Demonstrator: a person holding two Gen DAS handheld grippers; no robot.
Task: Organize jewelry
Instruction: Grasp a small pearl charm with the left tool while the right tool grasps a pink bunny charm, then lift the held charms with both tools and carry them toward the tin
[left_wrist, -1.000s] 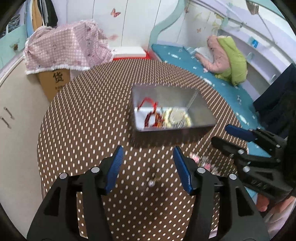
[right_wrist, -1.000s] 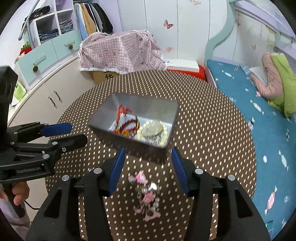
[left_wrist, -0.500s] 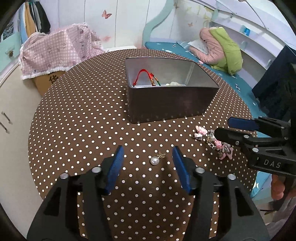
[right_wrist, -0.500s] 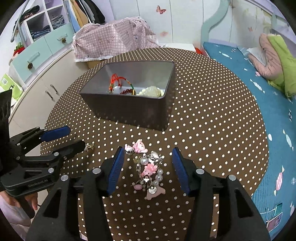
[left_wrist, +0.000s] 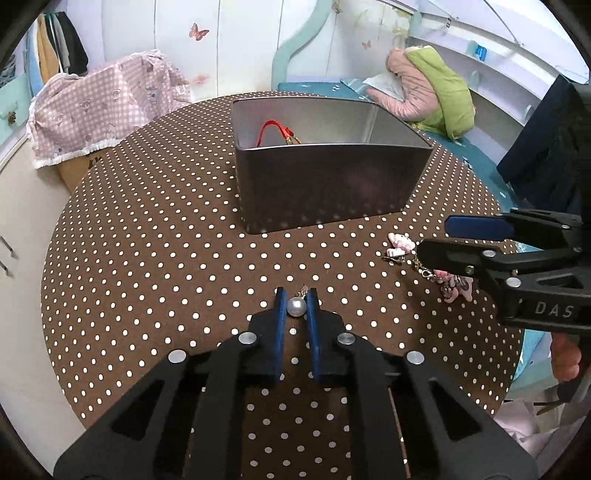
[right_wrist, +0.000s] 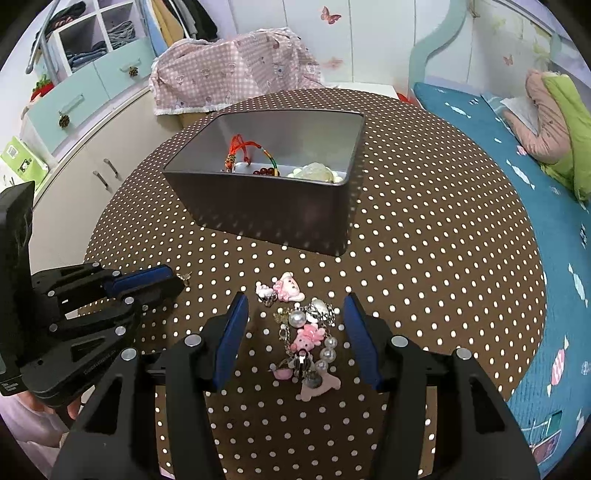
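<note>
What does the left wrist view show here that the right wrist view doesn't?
Only the left wrist view shows the pearl earring pinched between the left gripper fingers. Only the right wrist view shows the whole charm bracelet lying between the open right gripper fingers, plus the beads on the tin's floor. Both show the metal tin on the dotted tablecloth.

Round table (right_wrist: 424, 258): metal box (right_wrist: 273, 206) near centre, holding a corded bracelet (right_wrist: 243, 147) at its left and what looks like a bead cluster (right_wrist: 317, 172) at its right. Charm bracelet (right_wrist: 306, 339) on the tabletop before the box; pearl earring (left_wrist: 296, 306) to its left.
</note>
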